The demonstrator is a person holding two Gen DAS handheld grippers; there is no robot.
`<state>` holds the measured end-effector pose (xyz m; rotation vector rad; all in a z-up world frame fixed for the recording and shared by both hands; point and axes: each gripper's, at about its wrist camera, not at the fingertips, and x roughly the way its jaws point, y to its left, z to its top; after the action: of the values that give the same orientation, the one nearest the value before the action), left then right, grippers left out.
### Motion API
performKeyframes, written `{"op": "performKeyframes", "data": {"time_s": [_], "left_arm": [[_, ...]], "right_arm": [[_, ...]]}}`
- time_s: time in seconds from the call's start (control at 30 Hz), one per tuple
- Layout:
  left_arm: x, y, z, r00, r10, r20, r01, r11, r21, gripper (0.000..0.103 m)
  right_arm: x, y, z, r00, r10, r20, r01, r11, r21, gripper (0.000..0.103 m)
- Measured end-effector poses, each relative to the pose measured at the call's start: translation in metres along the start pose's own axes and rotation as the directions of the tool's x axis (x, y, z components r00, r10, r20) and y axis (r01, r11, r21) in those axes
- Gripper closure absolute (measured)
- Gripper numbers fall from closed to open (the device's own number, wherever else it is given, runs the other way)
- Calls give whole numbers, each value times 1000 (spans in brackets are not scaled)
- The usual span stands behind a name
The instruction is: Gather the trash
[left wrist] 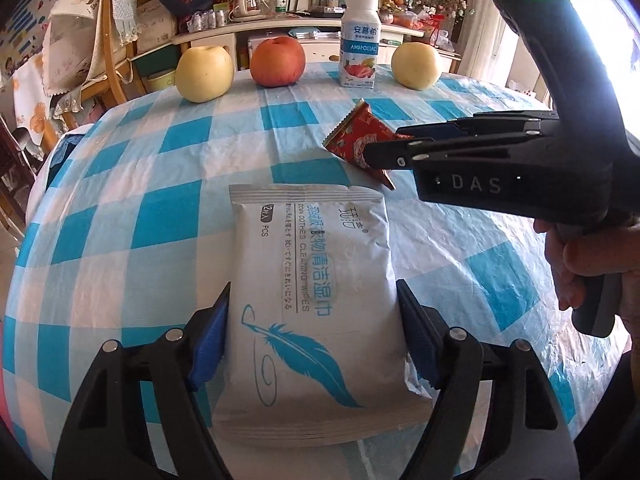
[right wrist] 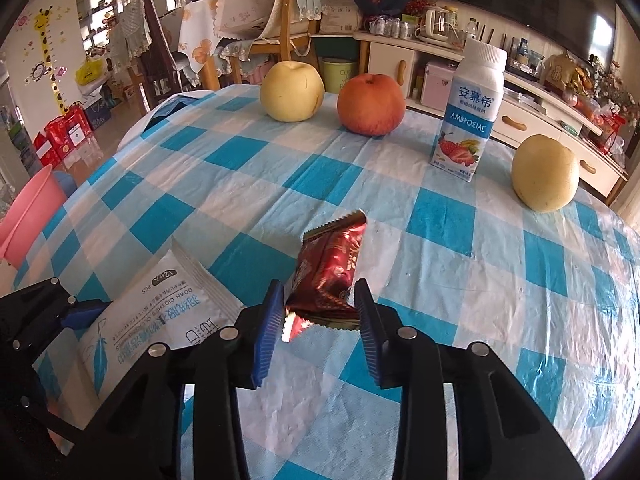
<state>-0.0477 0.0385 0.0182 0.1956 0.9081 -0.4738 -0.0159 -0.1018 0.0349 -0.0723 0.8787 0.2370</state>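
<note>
Left gripper clamped on wipes pack lying flat on checkered counter, right gripper pinching red snack wrapper just beside it — apples, pears, yogurt bottle well apart at far edge.

Daylight floods both views, strongest from a blown-out white window at the far right of the left wrist view. The glossy checked tablecloth shows pale sheen on its wrinkles right of the red snack wrapper, whose foil glints. Shadows are soft. Fisheye bending curves the table's edges, and black vignetting fills the corners. Focus is sharp throughout.
</note>
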Motion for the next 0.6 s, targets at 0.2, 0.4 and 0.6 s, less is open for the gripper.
{"op": "performKeyframes", "data": {"time_s": [0.2, 0.4, 0.6], "left_arm": [[-8, 15, 0, 1000, -11, 26, 12, 999, -42, 27], [-19, 35, -2, 999, -5, 52, 11, 994, -105, 27], [-31, 56, -1, 996, 8, 91, 7, 987, -160, 27]], "right_arm": [[6, -3, 2, 1000, -4, 12, 4, 1000, 17, 49], [17, 6, -1, 1000, -22, -8, 21, 1000, -9, 38], [22, 11, -1, 998, -69, -8, 69, 998, -3, 60]]}}
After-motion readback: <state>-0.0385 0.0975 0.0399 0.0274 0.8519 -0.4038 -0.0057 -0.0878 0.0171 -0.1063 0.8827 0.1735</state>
